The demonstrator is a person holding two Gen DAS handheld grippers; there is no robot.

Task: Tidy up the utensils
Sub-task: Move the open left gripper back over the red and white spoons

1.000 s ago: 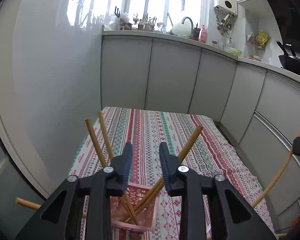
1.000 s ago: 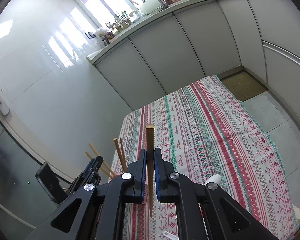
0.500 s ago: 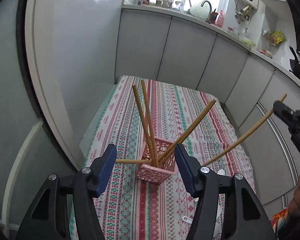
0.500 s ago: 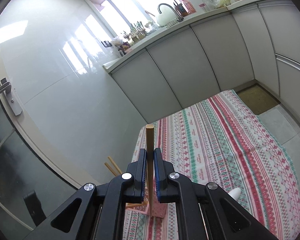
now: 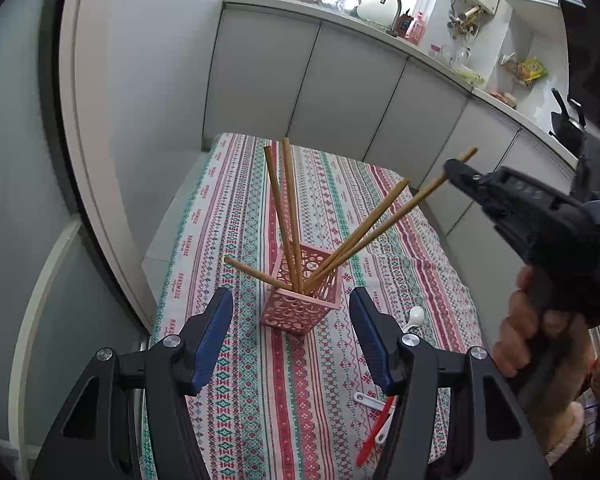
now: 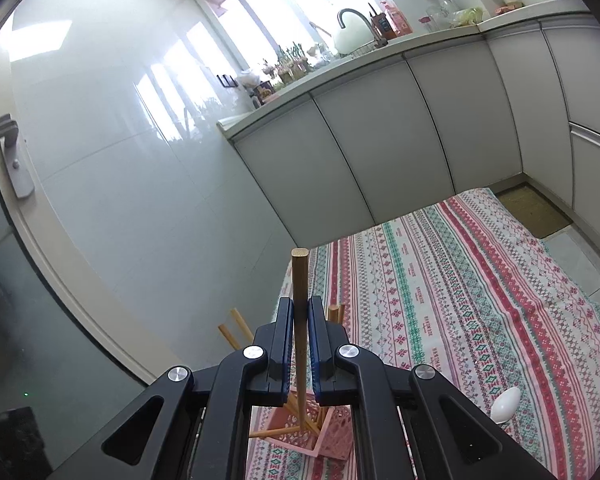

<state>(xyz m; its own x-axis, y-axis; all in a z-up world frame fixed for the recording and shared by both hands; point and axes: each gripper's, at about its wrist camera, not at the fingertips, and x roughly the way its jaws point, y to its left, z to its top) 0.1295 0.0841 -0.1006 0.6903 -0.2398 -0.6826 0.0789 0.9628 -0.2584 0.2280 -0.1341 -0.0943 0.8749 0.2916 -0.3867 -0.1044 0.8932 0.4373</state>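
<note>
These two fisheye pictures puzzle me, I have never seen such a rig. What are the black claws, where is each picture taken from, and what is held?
No robot here: a person holds a black two-finger gripper in each hand, each carrying a camera looking along its fingers. In the left wrist view, the left gripper is open and empty above the pink lattice plastic basket, which holds wooden chopsticks on the striped patterned tablecloth. A white plastic spoon lies nearby. The right gripper is shut on one wooden chopstick, its lower end in the basket.

The word "HANDMADE" is printed repeatedly along the stripes of the tablecloth (image 5: 188, 248) covering the desk. No other text can be read.
</note>
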